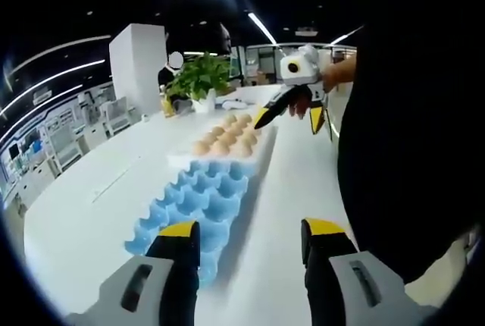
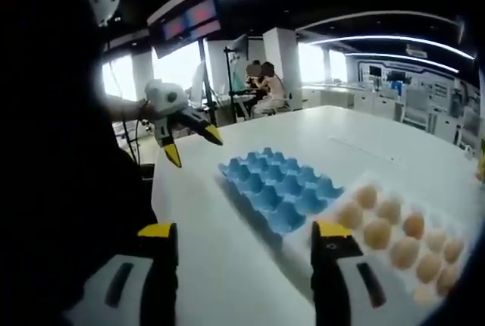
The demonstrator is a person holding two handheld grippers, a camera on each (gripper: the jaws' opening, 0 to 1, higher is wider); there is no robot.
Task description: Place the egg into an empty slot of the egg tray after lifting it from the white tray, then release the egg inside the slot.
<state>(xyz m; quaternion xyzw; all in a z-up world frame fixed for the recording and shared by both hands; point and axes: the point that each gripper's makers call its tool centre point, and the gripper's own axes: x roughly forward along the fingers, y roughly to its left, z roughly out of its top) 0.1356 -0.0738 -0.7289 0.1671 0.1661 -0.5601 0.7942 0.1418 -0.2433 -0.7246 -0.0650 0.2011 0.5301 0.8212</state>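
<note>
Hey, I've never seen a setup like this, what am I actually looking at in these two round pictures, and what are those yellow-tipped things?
There is no robot here. A person holds a hand tool in each hand, each with two yellow-tipped jaws, and each carries a fisheye camera looking forward along its jaws.

The left gripper view comes from the left gripper; its two jaws rise from the bottom, apart, with nothing between them. Farther off, the right gripper, held by a hand, hangs open over the table.

The right gripper view comes from that other tool, the right gripper, also open and empty, looking back at the left gripper.

On the white table lie a blue egg tray, its slots empty, and beside it a white tray holding brown eggs. No egg is held yet.
</note>
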